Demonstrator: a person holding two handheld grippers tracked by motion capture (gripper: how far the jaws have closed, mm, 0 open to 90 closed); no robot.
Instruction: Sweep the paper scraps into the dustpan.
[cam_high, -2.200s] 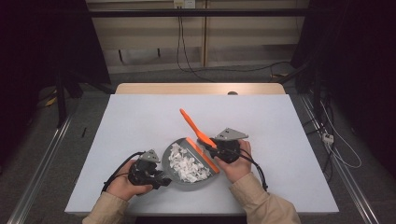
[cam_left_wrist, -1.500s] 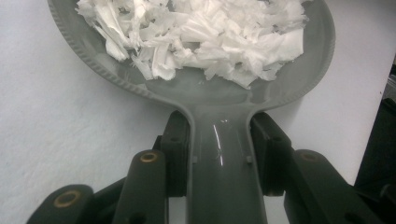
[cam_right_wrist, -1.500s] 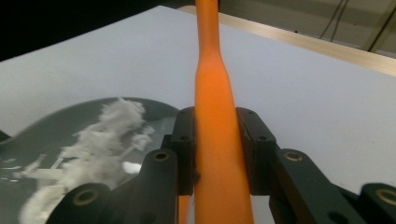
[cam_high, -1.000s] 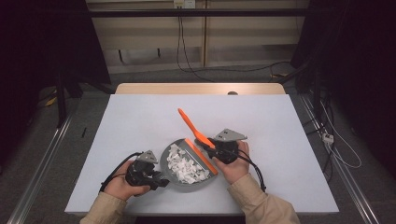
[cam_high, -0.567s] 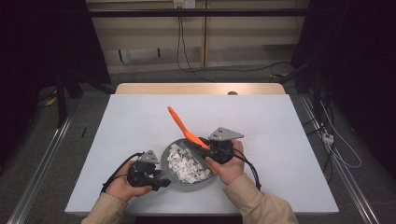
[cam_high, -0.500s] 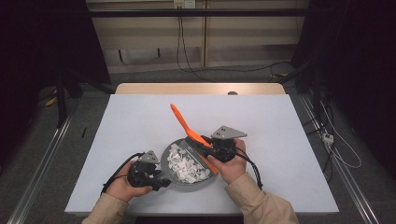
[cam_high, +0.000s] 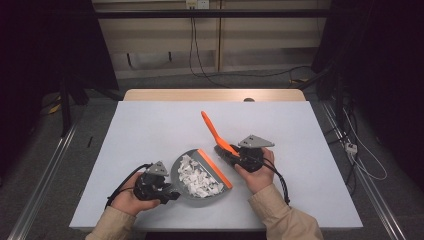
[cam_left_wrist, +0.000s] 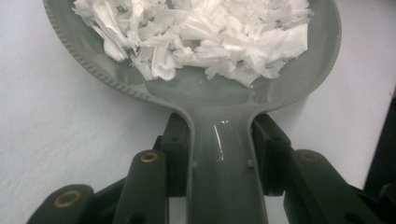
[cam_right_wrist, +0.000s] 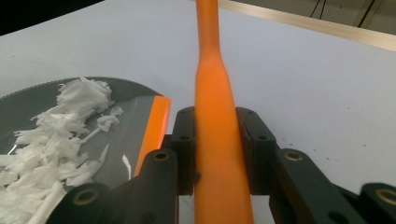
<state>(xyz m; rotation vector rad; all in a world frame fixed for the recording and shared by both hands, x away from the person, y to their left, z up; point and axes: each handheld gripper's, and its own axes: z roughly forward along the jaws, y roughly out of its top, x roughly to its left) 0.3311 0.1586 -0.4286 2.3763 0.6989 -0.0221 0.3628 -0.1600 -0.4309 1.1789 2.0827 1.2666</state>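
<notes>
The dustpan (cam_high: 192, 175) sits on the table (cam_high: 150, 130) near my front edge, heaped with white paper scraps (cam_high: 199, 179), its orange lip (cam_high: 214, 168) turned toward the right. Starting at the left: my left gripper (cam_high: 165, 191) has its jaws clamped on the grey handle, one pad pressing each side, as the left gripper view shows plainly with the dustpan's bowl (cam_left_wrist: 196, 88) and the scraps (cam_left_wrist: 201, 32) just ahead. Those jaws have just loosened a touch and closed back in, the handle between them throughout, and the dustpan lies where it was a second ago.

Moving right, the scraps are all gathered inside the bowl; I see none loose on the table around it.

Further right, my right gripper (cam_high: 225, 152) is clenched on the orange brush handle (cam_high: 214, 129), which the right gripper view shows squeezed between both pads (cam_right_wrist: 217, 154). What has changed: half a second ago the brush leaned over the pan's lip with its handle pointing up and to the left; now it stands just beside the lip, off to the right, handle more upright.

I read that as the sweeping stroke being finished and the brush drawn clear. What remains, I judge, is lifting the loaded pan level so nothing slides over that lip
</notes>
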